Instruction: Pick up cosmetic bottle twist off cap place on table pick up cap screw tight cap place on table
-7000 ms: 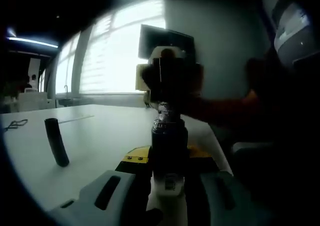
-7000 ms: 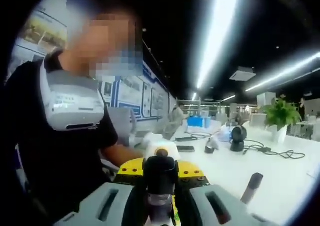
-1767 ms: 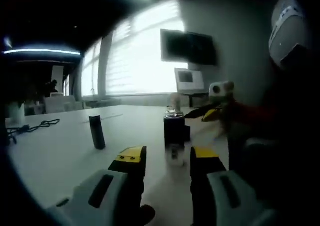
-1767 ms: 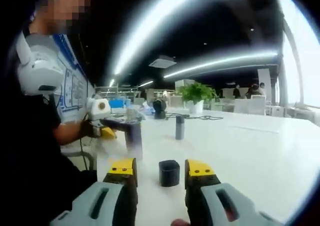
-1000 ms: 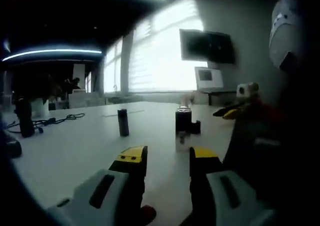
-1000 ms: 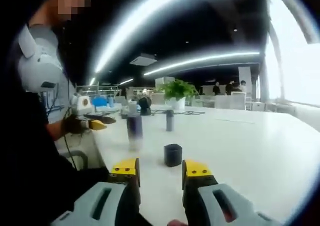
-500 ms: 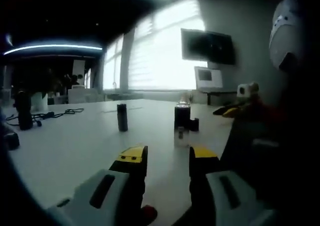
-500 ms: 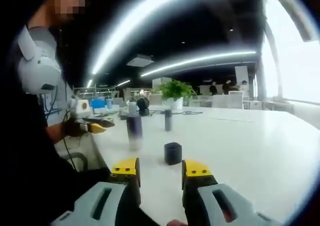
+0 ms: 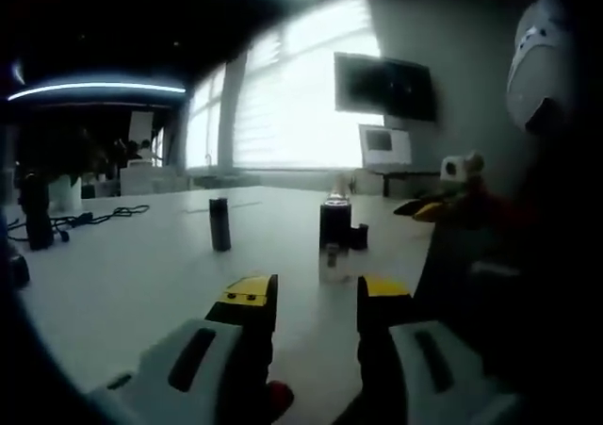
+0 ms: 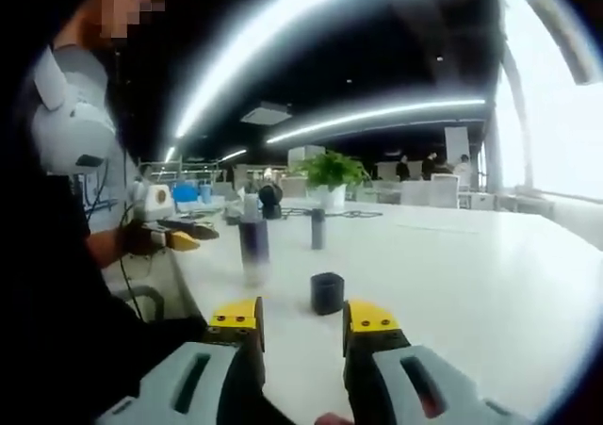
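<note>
left gripper [image 9: 307, 298] jaws apart, empty | right gripper [image 10: 301, 319] jaws apart, empty | cosmetic bottle [image 10: 252, 247] upright, uncapped, near table [image 10: 490, 274] edge by person | cap [image 10: 327, 293] just beside it

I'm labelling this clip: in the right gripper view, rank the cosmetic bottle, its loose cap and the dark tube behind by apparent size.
1. cosmetic bottle, tallest.
2. dark tube, slimmer, though farther off, so unsure.
3. cap, shortest despite being nearest.

Smooth, faintly glossy white table [image 10: 452, 255]; matt black cap [image 10: 327, 293].
</note>
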The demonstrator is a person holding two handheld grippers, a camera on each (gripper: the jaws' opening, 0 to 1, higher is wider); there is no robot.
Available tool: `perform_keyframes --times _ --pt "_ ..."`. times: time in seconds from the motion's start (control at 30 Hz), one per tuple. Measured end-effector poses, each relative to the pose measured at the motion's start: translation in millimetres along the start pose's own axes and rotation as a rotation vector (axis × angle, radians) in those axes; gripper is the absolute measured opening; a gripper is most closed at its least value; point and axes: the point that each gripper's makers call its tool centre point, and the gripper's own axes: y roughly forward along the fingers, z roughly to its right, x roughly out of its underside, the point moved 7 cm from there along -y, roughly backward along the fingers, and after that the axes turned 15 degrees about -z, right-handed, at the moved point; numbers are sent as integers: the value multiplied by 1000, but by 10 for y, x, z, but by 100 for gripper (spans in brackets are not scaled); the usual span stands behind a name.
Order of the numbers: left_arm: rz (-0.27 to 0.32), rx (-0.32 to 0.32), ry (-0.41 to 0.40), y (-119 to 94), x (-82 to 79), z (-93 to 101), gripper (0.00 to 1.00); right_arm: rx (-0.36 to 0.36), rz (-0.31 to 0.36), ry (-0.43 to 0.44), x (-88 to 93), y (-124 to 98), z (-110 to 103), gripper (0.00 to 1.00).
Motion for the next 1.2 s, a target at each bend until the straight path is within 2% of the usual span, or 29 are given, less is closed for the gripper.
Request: perform_keyframes --times 0.17,0.33,0.37,0.7,1.2 --pt "6 24 31 26 -16 0 30 3 5 -20 -27 -12 31 27" --pt "7 49 27 126 -84 -32 32 -4 15 -35 -87 29 78 28" --pt "0 77 51 258 -150 -25 33 -12 26 -42 -144 78 137 28" --pt "13 175 49 568 -299 -13 34 -51 51 -59 -289 211 168 28" --pt "-22 302 81 959 -363 40 35 -98 44 -91 -375 467 264 28"
